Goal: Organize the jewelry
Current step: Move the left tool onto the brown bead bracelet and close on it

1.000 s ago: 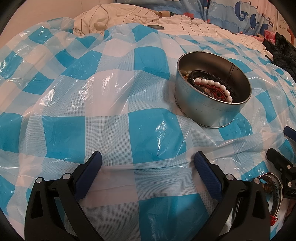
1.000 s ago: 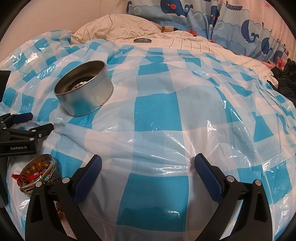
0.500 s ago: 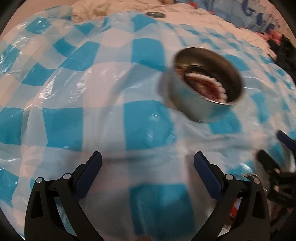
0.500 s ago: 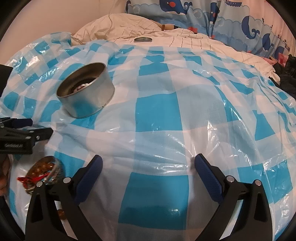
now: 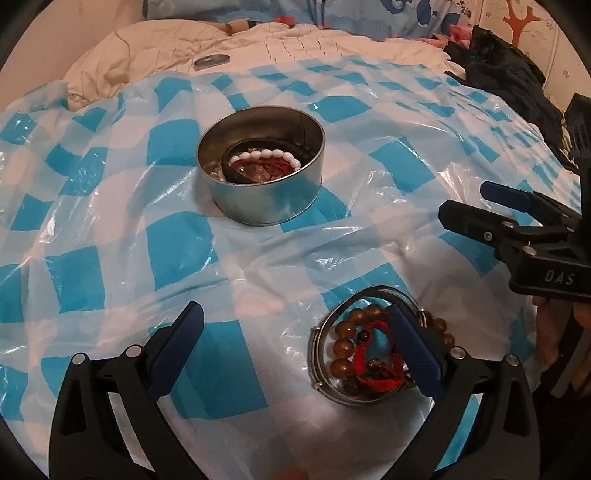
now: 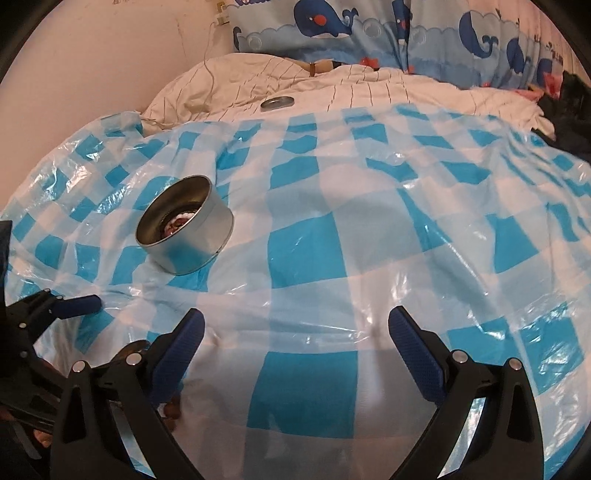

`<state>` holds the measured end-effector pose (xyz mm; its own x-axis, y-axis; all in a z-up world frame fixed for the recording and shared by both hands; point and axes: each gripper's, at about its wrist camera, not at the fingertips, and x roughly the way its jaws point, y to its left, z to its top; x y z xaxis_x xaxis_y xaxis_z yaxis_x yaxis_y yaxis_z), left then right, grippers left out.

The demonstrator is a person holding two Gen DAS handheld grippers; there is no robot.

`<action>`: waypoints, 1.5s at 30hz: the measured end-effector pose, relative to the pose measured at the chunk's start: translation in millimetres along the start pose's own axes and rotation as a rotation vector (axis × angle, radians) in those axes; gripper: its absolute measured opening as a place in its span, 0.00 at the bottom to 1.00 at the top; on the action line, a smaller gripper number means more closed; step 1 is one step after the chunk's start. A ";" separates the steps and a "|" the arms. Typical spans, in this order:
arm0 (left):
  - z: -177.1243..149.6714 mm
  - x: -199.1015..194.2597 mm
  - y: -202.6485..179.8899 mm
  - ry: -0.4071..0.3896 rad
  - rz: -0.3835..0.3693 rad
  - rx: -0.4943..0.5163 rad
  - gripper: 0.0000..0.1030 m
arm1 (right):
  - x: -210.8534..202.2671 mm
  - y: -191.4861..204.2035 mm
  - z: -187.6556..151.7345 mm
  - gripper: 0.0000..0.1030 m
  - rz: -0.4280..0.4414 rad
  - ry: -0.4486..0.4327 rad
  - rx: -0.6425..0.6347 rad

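A round metal tin (image 5: 262, 177) sits on the blue-and-white checked plastic sheet (image 5: 177, 240) spread over the bed. Inside it lie a white bead bracelet (image 5: 264, 158), a dark braided band (image 5: 258, 146) curled along the wall, and some red cord pieces beneath them. From the right wrist view the same tin (image 6: 184, 230) stands to the far left, with only a sliver of its contents showing.

Nearer, to the right of the tin and well apart from it, a small pile of jewelry rests on the sheet: a silver bangle (image 5: 317, 343) ringing a brown bead bracelet (image 5: 341, 345) and a red woven cord bracelet (image 5: 373, 369).

The left gripper (image 5: 295, 354) hangs low over the sheet with its blue-padded fingers (image 5: 177, 343) spread wide and nothing between them; its right finger crosses in front of the pile, hiding part of the beads. The right gripper (image 6: 295, 354) is likewise spread wide and grasps nothing, over bare sheet. It also shows at the right edge of the left wrist view (image 5: 517, 218), its fingers pointing left toward the tin.

Far back, a flat metal lid (image 6: 277, 102) lies on the striped white quilt (image 6: 369, 92), with whale-print bedding (image 6: 369, 26) behind and a dark garment (image 5: 506, 81) at the far right.
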<state>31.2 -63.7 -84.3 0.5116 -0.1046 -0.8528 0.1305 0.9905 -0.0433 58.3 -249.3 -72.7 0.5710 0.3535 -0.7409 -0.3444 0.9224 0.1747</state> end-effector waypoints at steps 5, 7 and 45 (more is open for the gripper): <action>-1.7 1.4 -6.1 0.004 -0.051 0.004 0.92 | 1.1 0.2 -0.7 0.93 0.016 0.004 0.009; -3.0 0.5 -9.6 0.002 -0.058 0.013 0.93 | 2.0 0.2 -1.2 0.93 0.025 0.008 0.014; 1.1 -10.9 0.5 -0.031 -0.237 -0.050 0.24 | 0.6 4.5 -3.2 0.93 0.078 0.013 0.016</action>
<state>26.6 -62.2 -74.4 0.4976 -0.3369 -0.7993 0.2081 0.9410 -0.2670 54.7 -245.4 -74.4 0.5330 0.4225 -0.7330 -0.3755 0.8945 0.2425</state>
